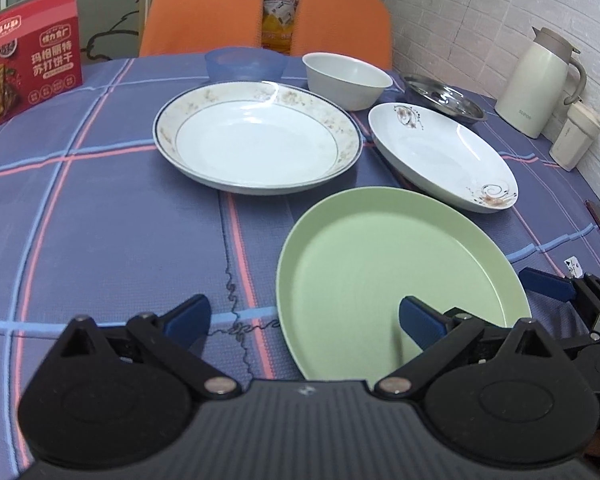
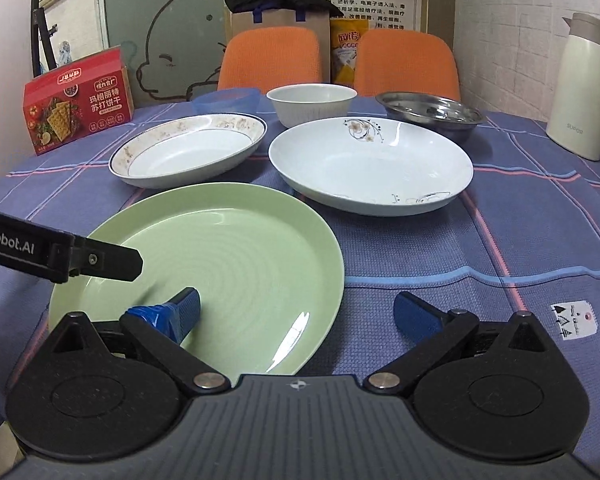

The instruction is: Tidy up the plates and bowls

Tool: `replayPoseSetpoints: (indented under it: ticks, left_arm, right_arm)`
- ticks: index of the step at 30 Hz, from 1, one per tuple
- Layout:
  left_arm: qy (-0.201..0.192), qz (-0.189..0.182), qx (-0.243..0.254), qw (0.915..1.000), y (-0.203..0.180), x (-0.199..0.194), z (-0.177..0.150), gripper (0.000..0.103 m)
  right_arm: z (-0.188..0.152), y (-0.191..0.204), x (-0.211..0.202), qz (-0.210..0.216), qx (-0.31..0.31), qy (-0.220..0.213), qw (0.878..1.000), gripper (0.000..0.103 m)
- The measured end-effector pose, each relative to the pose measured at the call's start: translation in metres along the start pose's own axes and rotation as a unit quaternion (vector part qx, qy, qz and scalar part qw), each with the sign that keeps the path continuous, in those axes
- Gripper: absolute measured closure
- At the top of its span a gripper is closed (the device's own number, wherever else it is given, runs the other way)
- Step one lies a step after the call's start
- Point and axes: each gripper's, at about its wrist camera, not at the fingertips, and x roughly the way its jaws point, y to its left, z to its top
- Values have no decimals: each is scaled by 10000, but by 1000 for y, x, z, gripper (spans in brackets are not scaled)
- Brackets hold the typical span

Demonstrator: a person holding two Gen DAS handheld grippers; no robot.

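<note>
On the table (image 2: 500, 240) the nearest plate (image 2: 220, 264) lies in front. Behind it to the left sits a rimmed plate (image 2: 188, 152), and behind it to the right a wide dish (image 2: 372, 164), close beside that plate. Along the back stand three bowls: a plastic bowl (image 2: 228, 100) at the left, a china bowl (image 2: 312, 104) in the middle, a metal bowl (image 2: 432, 114) at the right. A cracker box (image 2: 76, 100) stands at the far left, a jug (image 2: 584, 88) at the far right. Two chairs (image 2: 272, 56) stand behind the table.
</note>
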Motion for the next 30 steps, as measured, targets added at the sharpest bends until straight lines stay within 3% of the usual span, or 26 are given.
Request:
replayPoseSetpoints:
  ticks: [3,6,7,8,9,14,20,23,30]
  left_arm:
    - [9,-10,134,9999,-3,1,0,4]
    - [1,-19,221,9998,-6,1,-1,10]
    - [-6,25,280,9996,-8,1,-2,16]
    - [-34,103,341,9994,-10,1,-3,29]
    - [-62,209,434,9988,-12,1,-4,35]
    - [-203,202,397,9988,-17,1,-4,57]
    - [-201,271,128,9993,-12,-11,-5,61]
    - [-302,289,-57,9991,-2,-28,-5,61]
    - [-392,750,-344,9958,30,-55,-14,61]
  right_arm:
    - [11,4,5,-18,37,270,9996,12]
    - [11,11,7,206,-166,236,9994,14]
    - [10,11,7,235,-185,191,9994,14]
    - [8,10,7,261,-174,143,9994,14]
    - [7,8,6,258,-178,111,9994,14]
    - [6,14,6,365,-254,18,9990,18]
    - [9,31,-5,421,-12,-74,9991,18]
    - [14,47,-15,412,-209,-284,9985,17]
    - [21,83,-7,838,-391,-316,9952,17]
